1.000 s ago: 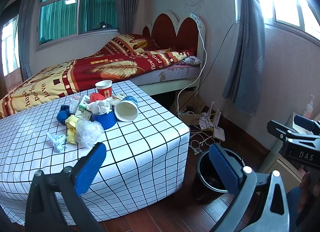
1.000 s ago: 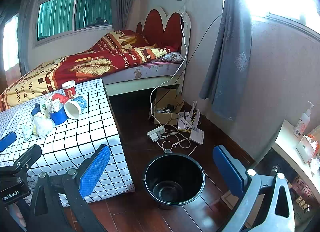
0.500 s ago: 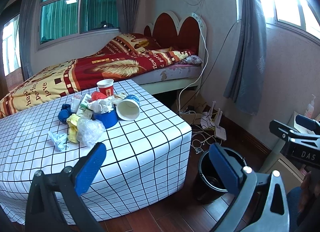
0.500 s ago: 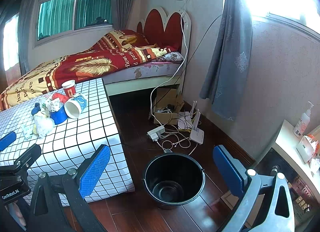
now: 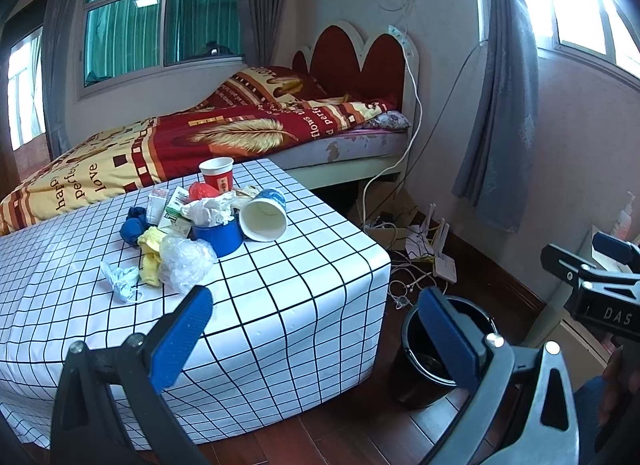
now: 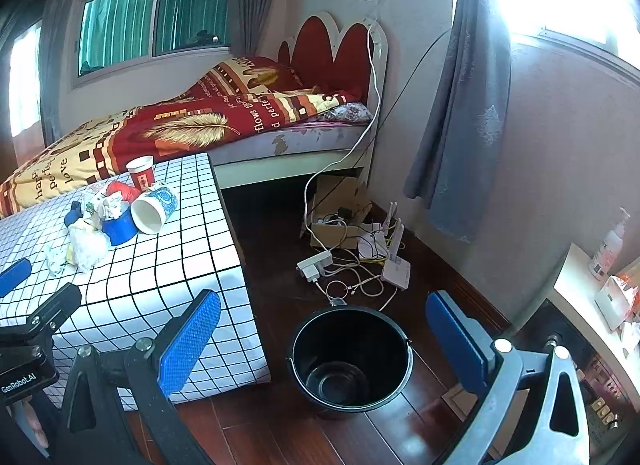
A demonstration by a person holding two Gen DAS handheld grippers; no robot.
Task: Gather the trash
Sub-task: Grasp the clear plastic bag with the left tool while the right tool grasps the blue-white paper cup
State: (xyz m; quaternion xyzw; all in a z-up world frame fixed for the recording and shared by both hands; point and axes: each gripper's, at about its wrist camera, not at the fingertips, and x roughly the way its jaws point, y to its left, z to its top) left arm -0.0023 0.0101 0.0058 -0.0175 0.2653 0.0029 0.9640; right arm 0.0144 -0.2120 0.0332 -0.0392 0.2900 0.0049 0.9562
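A pile of trash sits on the checked table (image 5: 280, 305): a red paper cup (image 5: 218, 178), a tipped white cup (image 5: 264, 217), a blue bowl (image 5: 218, 235) stuffed with tissue, a clear plastic wad (image 5: 184, 261), a crumpled mask (image 5: 122, 283), yellow and blue cloths. A black bucket (image 6: 350, 357) stands empty on the floor right of the table. My left gripper (image 5: 316, 329) hangs open, short of the pile. My right gripper (image 6: 324, 337) is open above the bucket, holding nothing. The same pile (image 6: 108, 221) shows at left in the right wrist view.
A bed (image 5: 240, 133) with a red and yellow blanket lies behind the table. Cables, a power strip (image 6: 316, 263) and a router (image 6: 396, 265) litter the wooden floor by the wall. A white shelf (image 6: 580, 293) with a bottle stands at far right.
The left wrist view has drifted slightly, so the table and pile sit a touch further right and lower. The right gripper has stayed still. Both remain open.
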